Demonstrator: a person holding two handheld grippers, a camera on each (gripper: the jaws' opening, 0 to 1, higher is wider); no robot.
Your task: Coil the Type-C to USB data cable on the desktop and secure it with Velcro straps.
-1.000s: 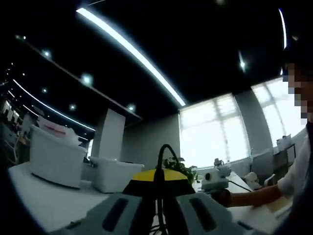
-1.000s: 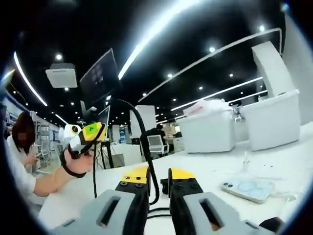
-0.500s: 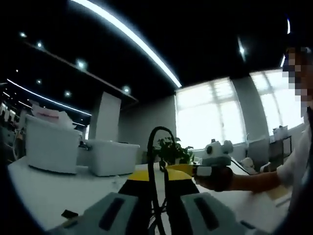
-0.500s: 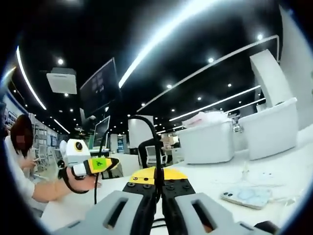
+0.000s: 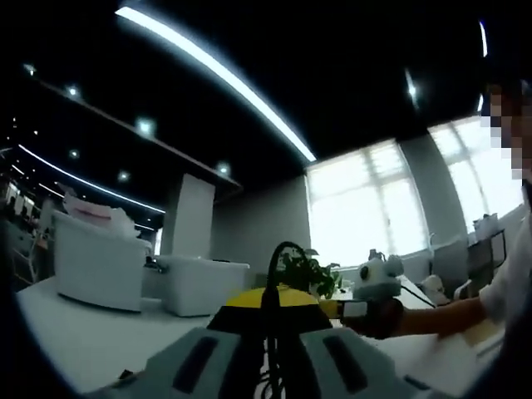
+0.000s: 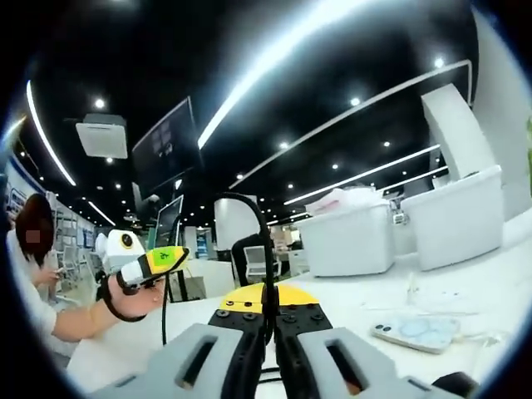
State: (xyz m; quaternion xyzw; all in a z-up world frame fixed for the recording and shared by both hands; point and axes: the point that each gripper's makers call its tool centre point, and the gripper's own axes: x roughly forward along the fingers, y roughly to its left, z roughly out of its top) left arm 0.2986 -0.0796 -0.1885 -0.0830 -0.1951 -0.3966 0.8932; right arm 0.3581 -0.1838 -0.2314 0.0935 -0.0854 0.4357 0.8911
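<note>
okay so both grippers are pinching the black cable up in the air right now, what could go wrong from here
1. The black cable arches in a tight loop above the right gripper; pulling the hands apart could kink it or flatten the coil.
2. The left gripper pinches only a thin strand, so the cable might slip out.
3. A phone lies on the white desk nearby; dangling cable could drag across it.

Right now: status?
Both grippers shut on thin black cable, left, right. Cable loop upright between jaws. No strap on. Pale phone on desk.
</note>
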